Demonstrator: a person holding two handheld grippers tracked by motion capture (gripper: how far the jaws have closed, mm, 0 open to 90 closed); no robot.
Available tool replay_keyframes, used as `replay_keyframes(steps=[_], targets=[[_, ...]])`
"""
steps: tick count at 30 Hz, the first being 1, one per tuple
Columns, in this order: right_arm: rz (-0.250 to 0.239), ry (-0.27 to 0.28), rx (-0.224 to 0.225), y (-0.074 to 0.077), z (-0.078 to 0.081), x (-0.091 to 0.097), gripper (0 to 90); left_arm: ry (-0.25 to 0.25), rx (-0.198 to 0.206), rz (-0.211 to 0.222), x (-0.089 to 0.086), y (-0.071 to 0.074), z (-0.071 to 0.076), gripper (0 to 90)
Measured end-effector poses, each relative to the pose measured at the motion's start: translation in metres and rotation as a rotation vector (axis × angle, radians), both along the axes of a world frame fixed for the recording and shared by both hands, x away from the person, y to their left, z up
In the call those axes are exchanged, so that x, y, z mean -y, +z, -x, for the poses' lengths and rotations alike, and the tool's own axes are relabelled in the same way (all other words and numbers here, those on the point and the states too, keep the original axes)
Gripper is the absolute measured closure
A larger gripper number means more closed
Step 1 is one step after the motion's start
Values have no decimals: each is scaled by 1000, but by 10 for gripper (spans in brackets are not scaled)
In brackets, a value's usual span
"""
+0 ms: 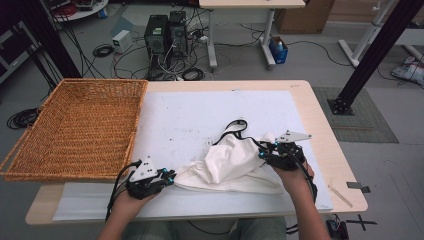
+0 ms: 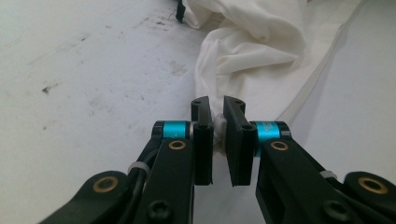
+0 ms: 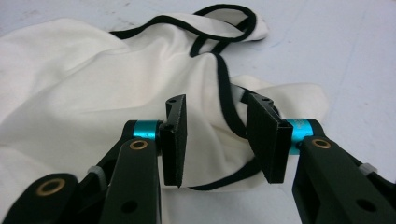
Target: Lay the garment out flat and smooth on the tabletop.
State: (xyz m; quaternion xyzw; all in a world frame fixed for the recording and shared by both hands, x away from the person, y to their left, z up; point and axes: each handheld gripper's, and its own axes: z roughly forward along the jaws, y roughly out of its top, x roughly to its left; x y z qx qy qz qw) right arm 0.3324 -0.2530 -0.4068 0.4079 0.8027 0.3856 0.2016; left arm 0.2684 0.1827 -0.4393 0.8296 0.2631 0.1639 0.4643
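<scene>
Two grippers work one white garment (image 1: 227, 165) with black trim. Our left gripper (image 2: 217, 126) pinches its hem; our right gripper (image 3: 219, 140) stands half-open over the cloth.

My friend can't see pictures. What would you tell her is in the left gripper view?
Two black jaws of the left gripper rise from the bottom and pinch a corner of a crumpled white cloth. The cloth lies bunched on a scuffed white table cover, stretching away toward the top right, with a bit of black trim at the top edge.

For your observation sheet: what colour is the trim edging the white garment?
Black trim, clearest in the right gripper view.
</scene>
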Motion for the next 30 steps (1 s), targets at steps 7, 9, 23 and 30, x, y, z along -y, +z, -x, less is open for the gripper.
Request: replay_keyframes(steps=[7,9,23,30], targets=[[-9,-80,-13,-10,-3,13,557,84,5,98,9,13,-19,466],[-9,-98,-24,-14,-6,15,544,85,10,113,19,18,-30,418],[33,-126,-84,-38,-17,20,736,57,-67,70,107,14,-127,381],[20,-112,-73,-33,-10,22,874,17,-85,-86,135,-10,-141,514]])
